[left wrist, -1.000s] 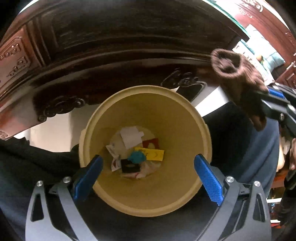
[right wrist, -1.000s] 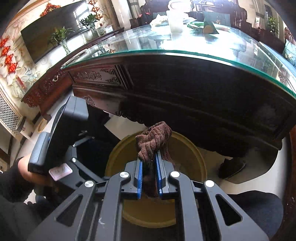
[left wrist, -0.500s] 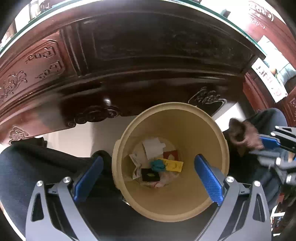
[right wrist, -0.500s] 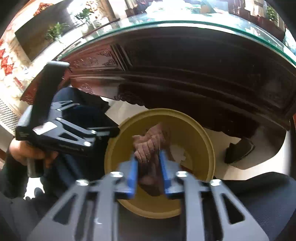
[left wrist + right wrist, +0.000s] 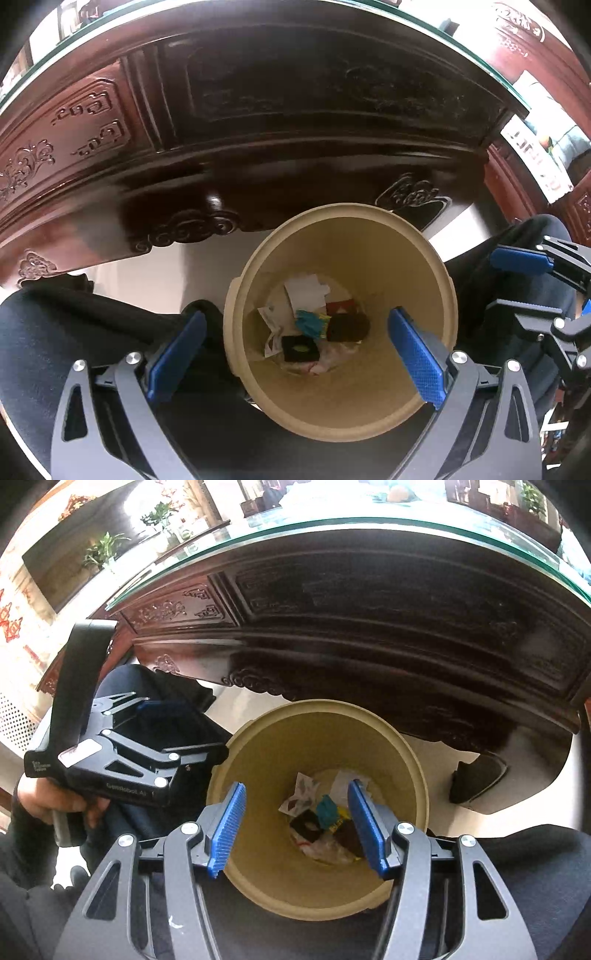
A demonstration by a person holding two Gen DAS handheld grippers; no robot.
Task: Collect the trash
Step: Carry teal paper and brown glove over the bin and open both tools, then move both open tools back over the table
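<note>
Carved dark-wood counter (image 5: 388,627) with a glass top fills the upper half of both views; below its edge, on the pale floor, stands the tan waste bin (image 5: 439,266), between the seated person's dark-trousered legs. Right gripper (image 5: 297,827) hangs directly over the bin mouth, pointing down into it, jaws spread wide with nothing between them. A second ago those jaws were pinched on a brown knitted rag held above the rim; now the brown rag (image 5: 348,328) lies at the bottom of the bin, on top of the other litter and against the yellow wrapper. So the drop is made and this piece counts as collected. Left gripper (image 5: 295,350) also looks down into the bin from the person's left side, jaws wide and empty, tips framing the rim; it has shifted little over the second. Its handle is gripped in the person's left hand (image 5: 55,805), low beside the thigh. Bin contents, smaller items: white torn paper (image 5: 304,291), black square packet (image 5: 300,349), crumpled teal scrap (image 5: 309,322), red piece (image 5: 341,306). Judgement: both grippers are free for the next pickup; whether more trash remains on the counter cannot be told from here.
</note>
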